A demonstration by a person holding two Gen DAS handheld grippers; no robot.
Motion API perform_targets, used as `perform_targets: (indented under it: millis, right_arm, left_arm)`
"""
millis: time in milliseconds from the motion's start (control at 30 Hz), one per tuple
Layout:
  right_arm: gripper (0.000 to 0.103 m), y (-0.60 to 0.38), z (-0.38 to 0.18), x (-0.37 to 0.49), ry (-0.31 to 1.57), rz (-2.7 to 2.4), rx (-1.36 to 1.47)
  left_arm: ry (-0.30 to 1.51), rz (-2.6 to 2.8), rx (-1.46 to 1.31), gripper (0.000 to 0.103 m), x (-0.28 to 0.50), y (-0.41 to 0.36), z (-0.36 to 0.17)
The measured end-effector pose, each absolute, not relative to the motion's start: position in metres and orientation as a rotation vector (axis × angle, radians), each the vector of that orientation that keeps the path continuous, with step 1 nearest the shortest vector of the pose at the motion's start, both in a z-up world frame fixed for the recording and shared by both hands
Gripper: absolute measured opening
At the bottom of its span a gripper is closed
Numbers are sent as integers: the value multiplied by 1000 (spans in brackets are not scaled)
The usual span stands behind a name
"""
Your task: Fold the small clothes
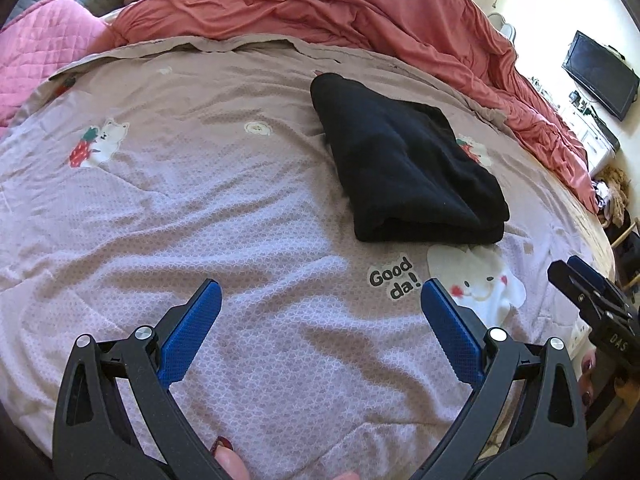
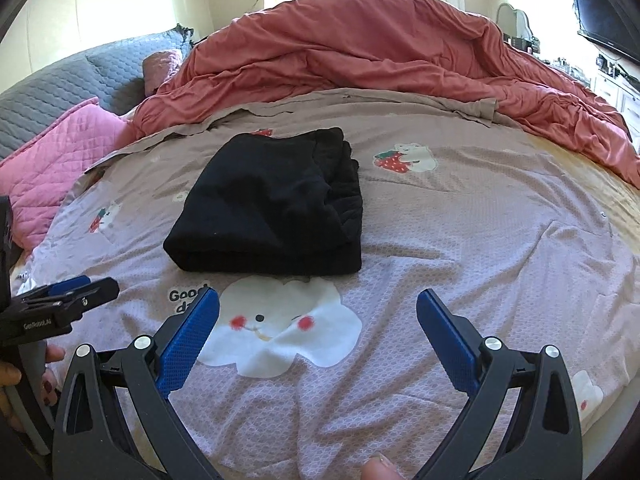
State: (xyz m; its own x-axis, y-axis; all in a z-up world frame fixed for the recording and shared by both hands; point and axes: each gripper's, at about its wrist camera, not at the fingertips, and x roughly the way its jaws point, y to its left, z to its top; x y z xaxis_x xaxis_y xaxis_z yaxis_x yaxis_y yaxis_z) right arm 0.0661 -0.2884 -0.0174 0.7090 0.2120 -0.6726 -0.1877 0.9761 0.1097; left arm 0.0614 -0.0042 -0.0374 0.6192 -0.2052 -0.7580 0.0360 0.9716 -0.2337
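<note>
A black garment (image 1: 404, 164) lies folded into a thick rectangle on the lilac bedspread (image 1: 200, 208); it also shows in the right wrist view (image 2: 272, 204), straight ahead. My left gripper (image 1: 320, 292) is open and empty, held above the bedspread, short of the garment and to its left. My right gripper (image 2: 318, 300) is open and empty, held above the printed white cloud (image 2: 288, 332), just short of the garment's near edge. The right gripper's side shows at the right of the left wrist view (image 1: 588, 300). The left gripper's side shows at the left of the right wrist view (image 2: 68, 296).
A rumpled salmon duvet (image 2: 380, 56) is heaped along the far side of the bed. Pink (image 2: 52, 160) and grey (image 2: 60, 92) quilted pillows lie at the far left. A television (image 1: 600, 76) hangs on the wall at the right.
</note>
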Motion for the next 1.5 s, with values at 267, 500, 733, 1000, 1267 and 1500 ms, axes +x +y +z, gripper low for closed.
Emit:
perform_targets:
  millis: [267, 500, 733, 1000, 1267, 1500]
  right_arm:
    - [98, -286, -18, 68, 756, 210, 23]
    - [98, -282, -17, 69, 755, 209, 15]
    - [98, -283, -16, 68, 752, 202, 19]
    - [98, -285, -15, 67, 755, 201, 26]
    - [98, -284, -14, 65, 755, 198, 27]
    - [98, -284, -14, 65, 756, 198, 27]
  left_arm:
    - [910, -153, -199, 94, 60, -7, -40]
    - [909, -146, -197, 94, 60, -7, -39]
    - [919, -129, -185, 94, 58, -7, -39]
    - [920, -119, -180, 94, 59, -3, -39]
    - [919, -123, -174, 94, 58, -1, -36]
    - [920, -119, -172, 94, 59, -1, -36]
